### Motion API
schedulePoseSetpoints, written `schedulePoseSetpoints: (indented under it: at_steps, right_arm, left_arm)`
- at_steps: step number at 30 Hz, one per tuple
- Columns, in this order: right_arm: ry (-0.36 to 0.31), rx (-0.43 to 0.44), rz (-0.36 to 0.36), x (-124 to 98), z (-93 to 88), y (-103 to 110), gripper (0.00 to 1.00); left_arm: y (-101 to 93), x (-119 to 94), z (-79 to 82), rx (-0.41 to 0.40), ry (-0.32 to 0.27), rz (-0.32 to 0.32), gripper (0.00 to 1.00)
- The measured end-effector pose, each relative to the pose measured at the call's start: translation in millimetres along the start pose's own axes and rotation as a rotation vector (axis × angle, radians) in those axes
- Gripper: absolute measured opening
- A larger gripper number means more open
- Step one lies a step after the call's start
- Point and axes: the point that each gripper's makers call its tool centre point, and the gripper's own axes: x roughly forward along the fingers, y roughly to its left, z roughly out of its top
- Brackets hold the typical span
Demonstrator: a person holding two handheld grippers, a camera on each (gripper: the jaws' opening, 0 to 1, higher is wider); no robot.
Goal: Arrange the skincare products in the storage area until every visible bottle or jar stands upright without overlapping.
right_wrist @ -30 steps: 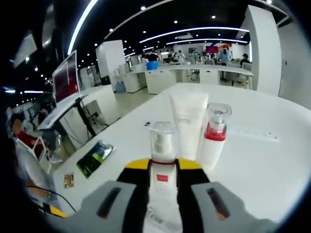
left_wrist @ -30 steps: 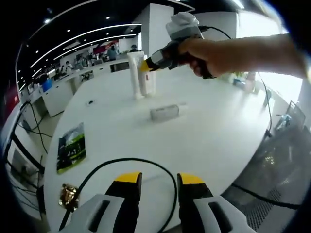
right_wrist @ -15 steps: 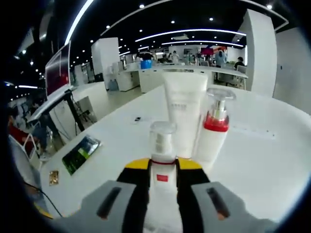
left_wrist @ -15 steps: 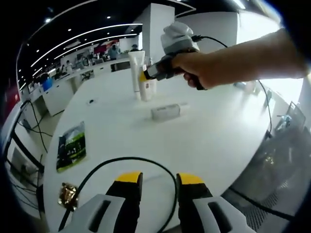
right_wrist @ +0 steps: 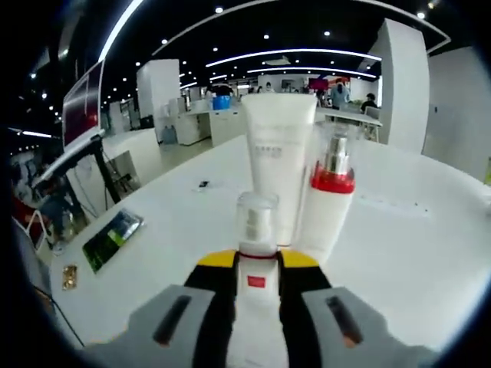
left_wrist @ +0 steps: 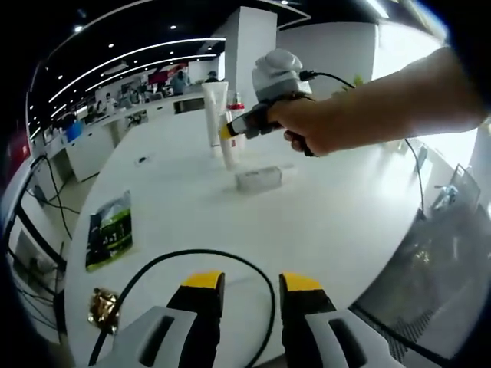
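While I held the small pump bottle [right_wrist: 255, 253] upright in my right claw [right_wrist: 257, 264], both jaws pressed against its sides, the placement turned on what stood dead ahead: the white tube [right_wrist: 278, 172] at 12 o'clock from the claw, and the red-collared pump bottle [right_wrist: 328, 192] just beside it at about 1 o'clock. All three long axes ran vertical, so I judged the held bottle needed only to be set down in front of the pair, just short of the tube, without tipping it into either one. I could not tell whether its base already touched the desk [right_wrist: 414, 253].

From the left claw view, the right claw [left_wrist: 230, 130] sat at the standing pair at 12 o'clock, far across the desk, with the hand [left_wrist: 318, 126] behind it. That made the right claw far the nearer one. My left claw [left_wrist: 252, 295] hung low over the near edge, jaws narrowly apart and holding nothing, a cable [left_wrist: 207, 257] looping just ahead of it. A small white box [left_wrist: 258, 179] lay on the desk near the bottles.

Against a second earlier, the tube and red-collared bottle loomed larger and higher in the right claw view, so I had carried the bottle closer to them.
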Motion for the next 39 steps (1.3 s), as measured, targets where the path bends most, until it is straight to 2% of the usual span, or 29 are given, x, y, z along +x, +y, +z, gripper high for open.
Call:
schedulePoseSetpoints:
  at_steps: [3, 5, 12, 17, 18, 20, 23, 26, 36, 39]
  right_arm:
    - [-0.016, -0.008, -0.012, -0.2, 0.7, -1.2, 0.2]
    - [-0.035, -0.042, -0.027, -0.5, 2.4, -3.0, 0.2]
    - [-0.083, -0.032, -0.023, 5.9, 9.1, -0.3, 0.2]
    - [-0.124, -0.077, -0.014, 11.2, 11.4, 6.9, 0.19]
    - [-0.102, -0.095, -0.009, 12.6, 6.9, 8.9, 0.19]
    - [-0.107, -0.107, -0.013, 14.0, 2.8, 10.2, 0.19]
    - [-0.127, -0.06, -0.028, 10.4, 2.7, 8.0, 0.2]
    - [-0.14, -0.083, -0.027, 7.7, 1.4, 8.2, 0.2]
    - [-0.11, -0.098, -0.07, 10.6, -5.2, 4.7, 0.19]
    - [-0.095, -0.078, -0.094, 13.8, -8.7, 3.3, 0.19]
  left_arm:
    - [1.2, 0.0, 1.2, 0.001, -0.007, 0.005, 0.3]
    - [0.3, 0.7, 0.3, 0.007, -0.001, 0.003, 0.3]
    - [-0.4, 2.0, -0.7, 0.012, 0.004, 0.0, 0.29]
    - [0.9, 2.0, -0.2, 0.009, 0.0, 0.006, 0.29]
    - [0.9, 2.1, 0.0, 0.008, 0.0, 0.007, 0.29]
    - [0.8, 2.1, -0.1, 0.007, 0.0, 0.007, 0.29]
    - [0.6, 2.4, -0.3, 0.012, 0.001, 0.007, 0.29]
    - [2.4, 1.5, 0.7, 0.012, -0.005, 0.015, 0.29]
    - [7.1, -0.2, 1.7, 0.001, -0.013, 0.035, 0.29]
    - [7.3, -0.1, 1.7, 0.007, -0.012, 0.037, 0.29]
